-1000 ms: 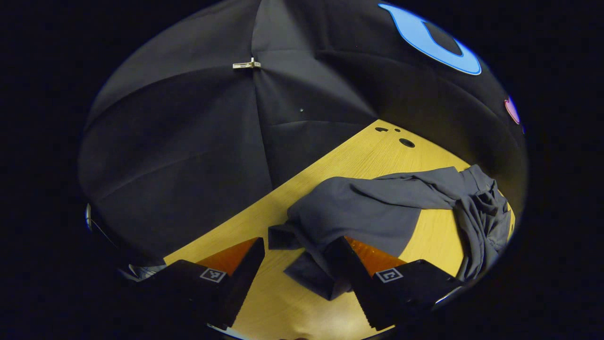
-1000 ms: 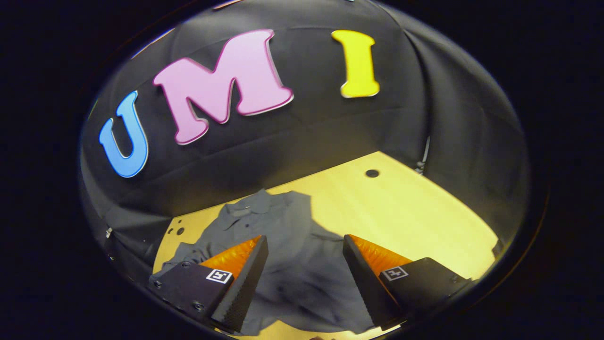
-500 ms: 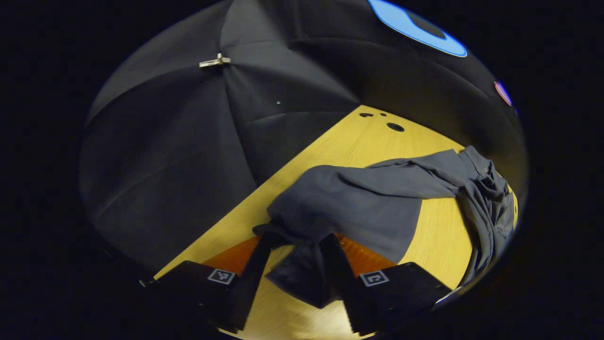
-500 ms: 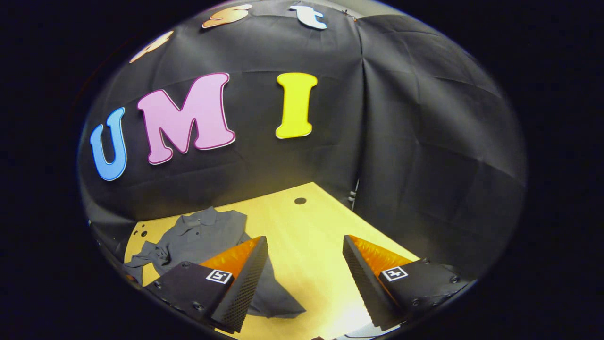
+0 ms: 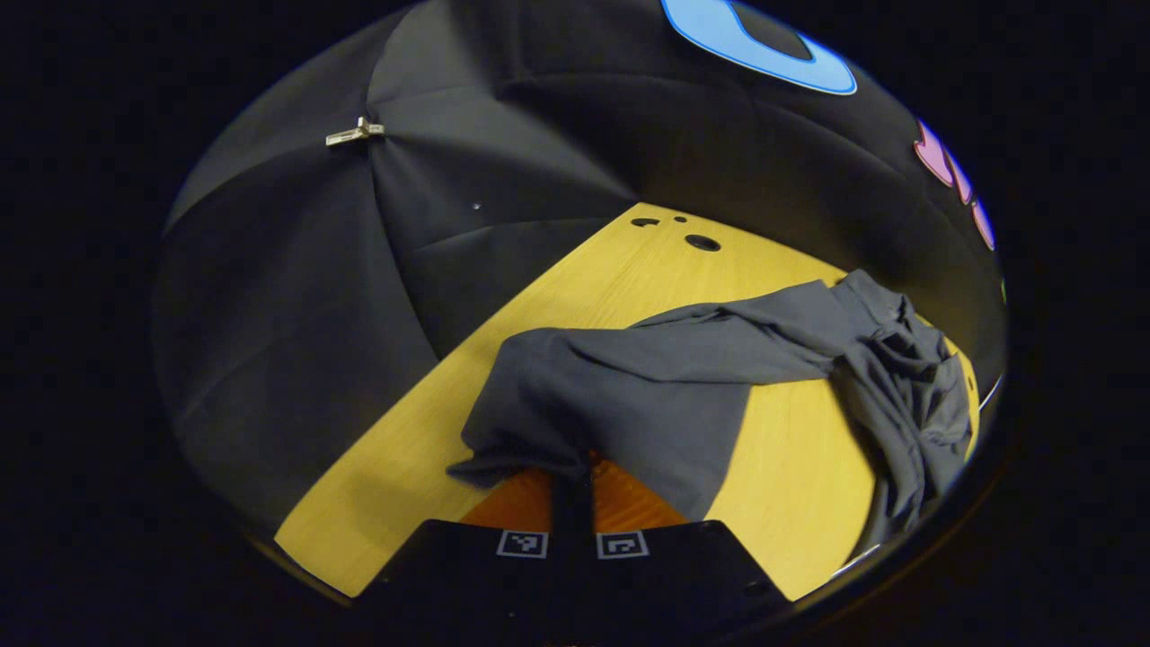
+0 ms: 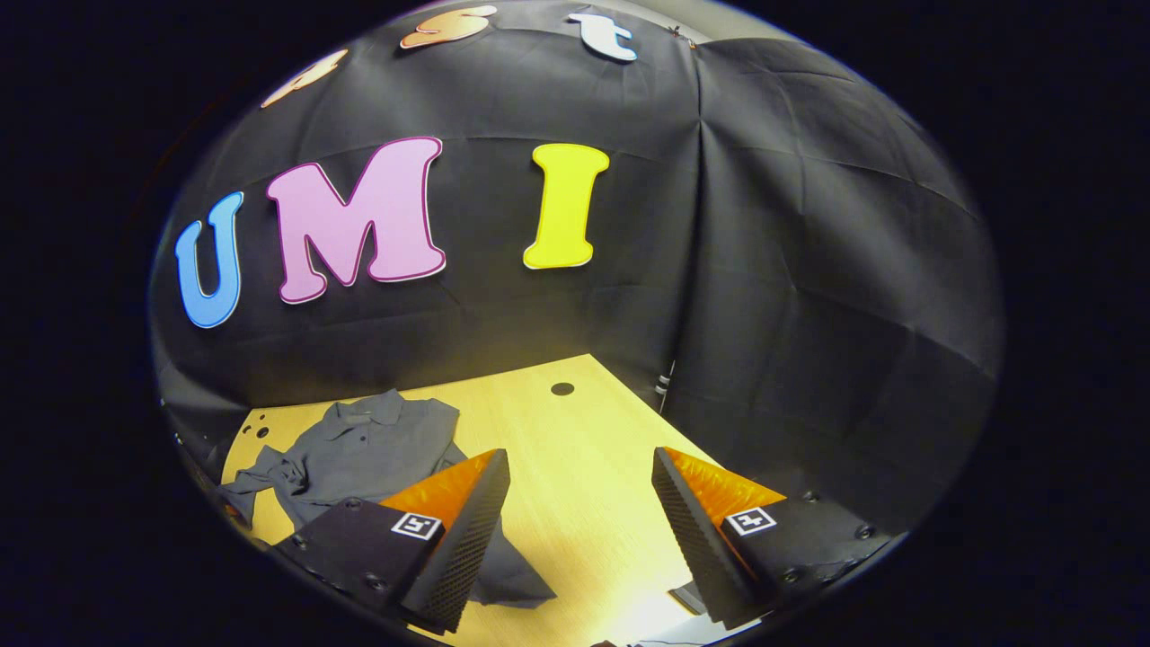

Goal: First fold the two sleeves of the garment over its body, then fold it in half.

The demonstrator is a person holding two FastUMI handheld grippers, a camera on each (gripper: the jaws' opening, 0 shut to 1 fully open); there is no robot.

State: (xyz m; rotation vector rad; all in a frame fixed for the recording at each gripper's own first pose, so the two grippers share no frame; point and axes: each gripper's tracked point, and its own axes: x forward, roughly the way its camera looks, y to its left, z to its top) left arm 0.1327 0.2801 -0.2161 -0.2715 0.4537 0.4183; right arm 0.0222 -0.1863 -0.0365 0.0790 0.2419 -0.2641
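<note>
The dark grey collared shirt of soft cloth (image 5: 683,377) lay on the yellow wooden table (image 5: 620,270), not flat at all: one part was bunched into a crumpled heap (image 5: 907,386) out to the side, and the near edge was pulled up off the table in a ridge. That ridge was there because the left claw (image 5: 572,490) had its two fingers pressed together on a corner of the shirt's edge, pinching the cloth, so the fabric draped down from the pinch on both sides. Looked to me like a grip taken to drag or spread the shirt out before any sleeve gets folded, so the task was barely started.

In the right gripper view the shirt (image 6: 359,449) sat off to the left with its collar toward the black cloth wall (image 6: 809,270). The right claw (image 6: 579,517) was wide open with nothing in it, over bare table just beside the shirt's hem and angled toward that wall. My guess is it was just waiting its turn.
</note>
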